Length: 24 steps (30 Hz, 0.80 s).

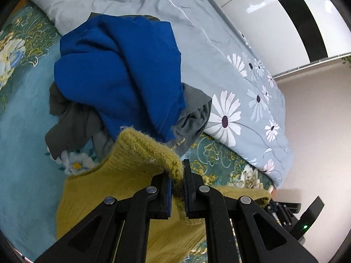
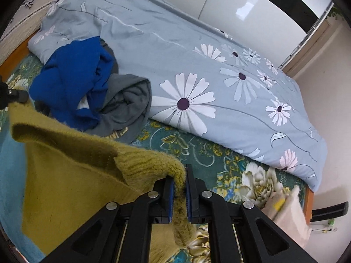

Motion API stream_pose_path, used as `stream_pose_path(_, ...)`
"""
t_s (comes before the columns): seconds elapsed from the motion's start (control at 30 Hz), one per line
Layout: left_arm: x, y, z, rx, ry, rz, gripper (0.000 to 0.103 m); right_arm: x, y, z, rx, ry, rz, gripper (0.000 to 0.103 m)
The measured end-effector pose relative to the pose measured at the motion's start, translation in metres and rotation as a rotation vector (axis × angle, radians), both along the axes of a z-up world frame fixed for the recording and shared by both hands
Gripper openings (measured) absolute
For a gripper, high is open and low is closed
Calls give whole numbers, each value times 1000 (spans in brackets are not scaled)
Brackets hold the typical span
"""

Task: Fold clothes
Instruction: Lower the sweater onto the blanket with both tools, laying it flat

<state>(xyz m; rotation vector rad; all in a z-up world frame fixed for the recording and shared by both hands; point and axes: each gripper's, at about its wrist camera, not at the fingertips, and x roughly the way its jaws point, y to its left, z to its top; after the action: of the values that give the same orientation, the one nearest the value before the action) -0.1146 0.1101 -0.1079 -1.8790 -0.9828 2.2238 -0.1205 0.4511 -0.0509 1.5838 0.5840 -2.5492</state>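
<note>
The yellow sweater is held between both tools: the left gripper and the right gripper are each clamped on a ribbed edge, so its fuzzy knit hangs as a loose, slack sheet over the bed in front of the quilt; no finished fold shows in it. Beside the quilt, just beyond the sweater, a blue garment lies crumpled on a grey garment, both unfolded. By this evidence most of the folding remains, and no folded stack is in view.
</note>
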Motion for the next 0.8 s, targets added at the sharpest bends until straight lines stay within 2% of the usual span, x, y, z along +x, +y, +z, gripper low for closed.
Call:
stream_pose_path(0.17, 4, -3, -19, 2, -26, 10, 8, 43, -10, -35, 55, -42, 51, 9)
stream_pose_path(0.3, 43, -11, -46, 40, -92, 41, 8, 90, -10, -60, 81, -86, 65, 9)
stream_pose_path(0.57, 127, -21, -78, 65, -184, 51, 9, 181, -16, -94, 37, -205, -15, 9)
stream_pose_path(0.8, 186, -37, -107, 70, -262, 105, 9, 230, -28, -116, 5, -268, -86, 9)
